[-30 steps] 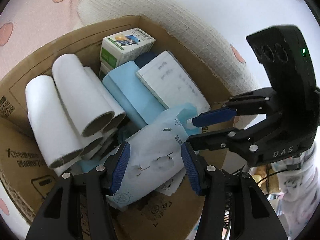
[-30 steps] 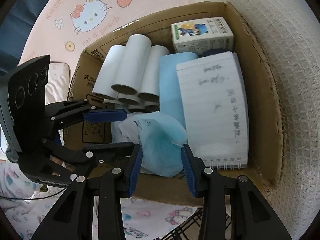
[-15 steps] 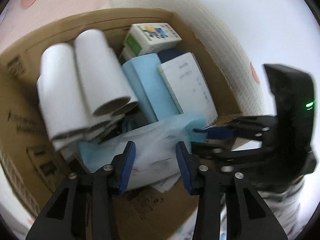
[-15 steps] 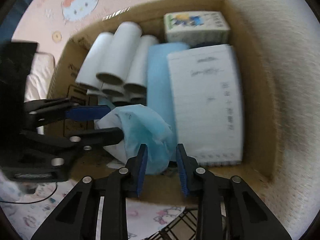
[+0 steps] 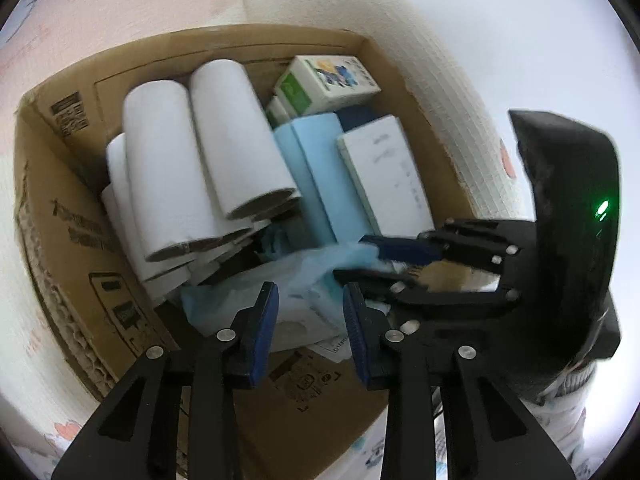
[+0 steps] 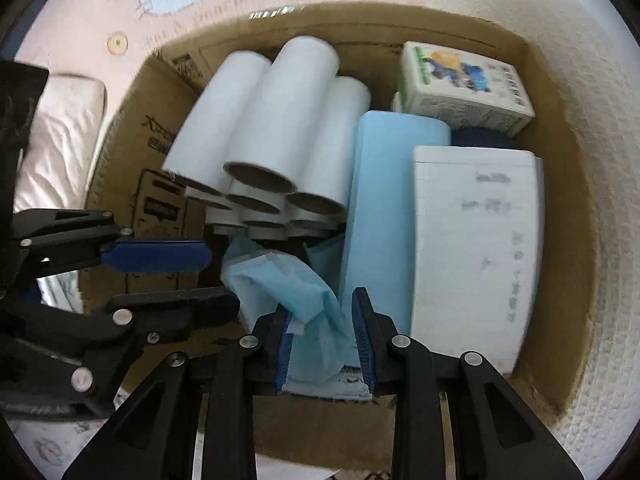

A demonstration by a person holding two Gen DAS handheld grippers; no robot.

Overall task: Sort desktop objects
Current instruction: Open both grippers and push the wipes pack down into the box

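A soft blue and white plastic pack (image 6: 280,276) lies at the near end of a cardboard box (image 6: 568,240). My right gripper (image 6: 320,312) is shut on the pack's crumpled blue end, with its pads pressed into it. From the left wrist view, the right gripper (image 5: 354,258) pinches that end from the right. My left gripper (image 5: 310,288) hangs over the pack's (image 5: 288,276) other end. Its jaws are closing and the pack lies at the tips, but I see no pad pressing on it. The left gripper (image 6: 222,278) enters the right wrist view from the left.
The box also holds several white paper rolls (image 6: 276,120), a long light blue pack (image 6: 384,208), a lined notebook (image 6: 476,248) and a small printed carton (image 6: 460,88). It sits on pink patterned cloth (image 6: 80,12), with white textured fabric (image 6: 600,140) to the right.
The right jaws have closed onto the pack's blue end. The left jaws have narrowed and the left gripper has rolled and shifted over the box. The pack is more crumpled.
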